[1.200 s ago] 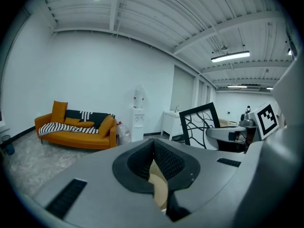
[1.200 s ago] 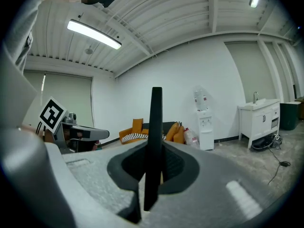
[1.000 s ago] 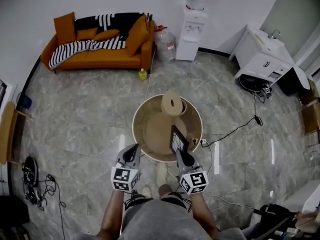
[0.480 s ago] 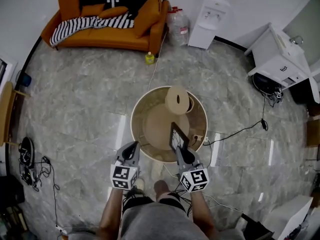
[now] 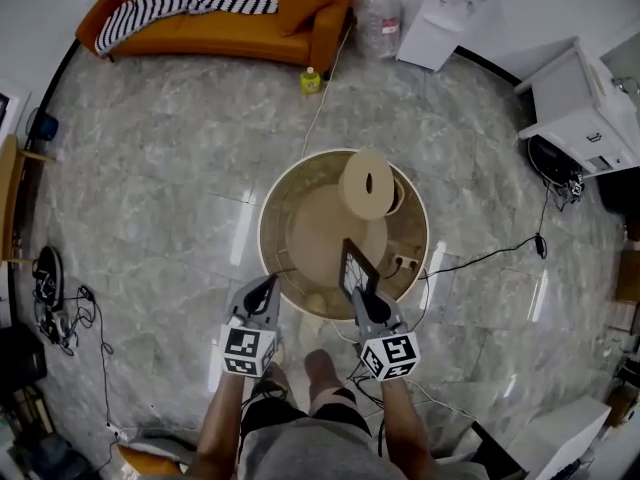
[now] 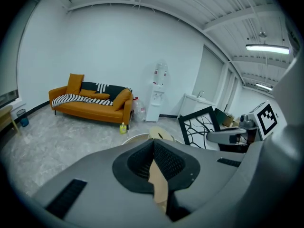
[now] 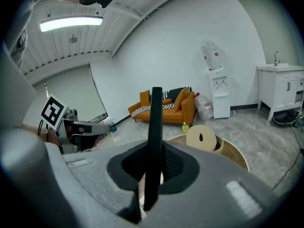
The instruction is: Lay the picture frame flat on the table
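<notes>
A: State of the tongs?

B: The right gripper (image 5: 360,296) is clamped on the picture frame (image 5: 357,268). In the right gripper view the black frame edge is seen pinched between the jaws. The left gripper (image 5: 266,288) is closed and nothing is held in it.

A: Where is the frame?

B: It is held upright over the near right part of the round table (image 5: 305,223) and is not laid flat. Contact between its lower edge and the top cannot be told. In the left gripper view a black branch pattern on white is seen in it.

A: Surface?

B: A tan round top is ringed by a pale rim. A round tan disc (image 5: 367,182) with a slot is stood up at the far right part, apart from the frame. The left gripper is held at the near left rim.

A: Room?

B: The floor (image 5: 150,198) is grey and marble-patterned.
An orange sofa (image 5: 230,23) is set by the far wall, and a striped blanket (image 5: 170,10) is draped on it.
A large water bottle (image 5: 381,28) is placed just beside the sofa's right end, with a white water dispenser (image 5: 450,13) next to it.
A small yellow bottle (image 5: 311,81) is left on the floor in front of the sofa.
A white cabinet (image 5: 575,103) is seen at the right.
A black cable (image 5: 490,258) is run across the floor right of the table.
</notes>
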